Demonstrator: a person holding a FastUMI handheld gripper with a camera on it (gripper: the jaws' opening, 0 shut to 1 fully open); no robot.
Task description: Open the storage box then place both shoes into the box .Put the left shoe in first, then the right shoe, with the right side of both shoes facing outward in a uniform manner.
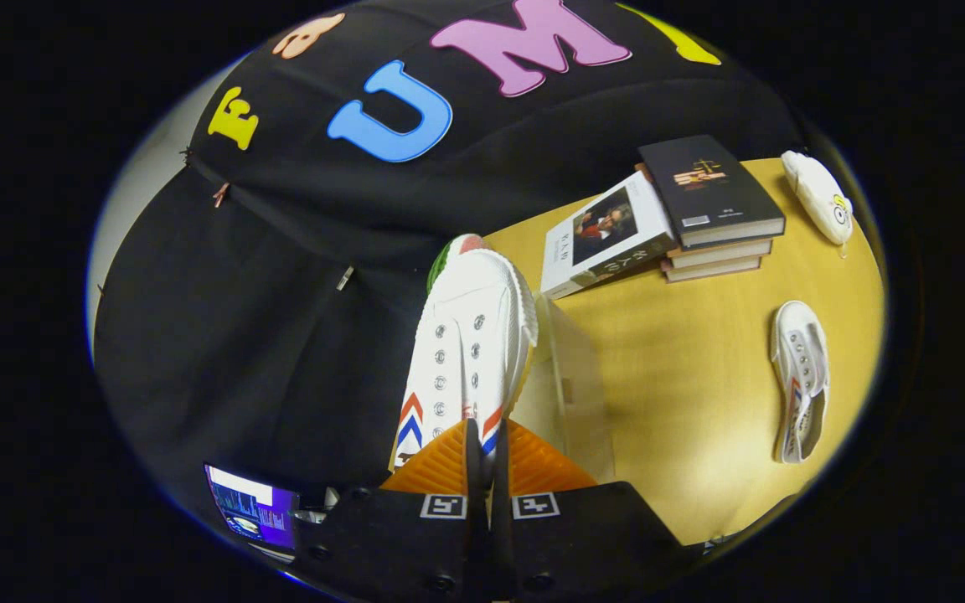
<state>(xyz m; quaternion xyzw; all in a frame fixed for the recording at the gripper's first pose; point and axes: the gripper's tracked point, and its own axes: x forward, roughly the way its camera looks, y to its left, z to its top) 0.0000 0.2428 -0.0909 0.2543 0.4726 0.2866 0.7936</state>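
Between fingers of hand-held gripper (487,469): white canvas shoe (466,343), pinched prob. at heel collar, lifted over clear box (570,394). Light, soft, floppy; grip rim firmly. Second shoe (799,381) on table (692,368).

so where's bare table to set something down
Widest bare wood lies between the clear box and the loose shoe, below the book stack. The far end by the books is crowded. The gripper grips the other shoe.
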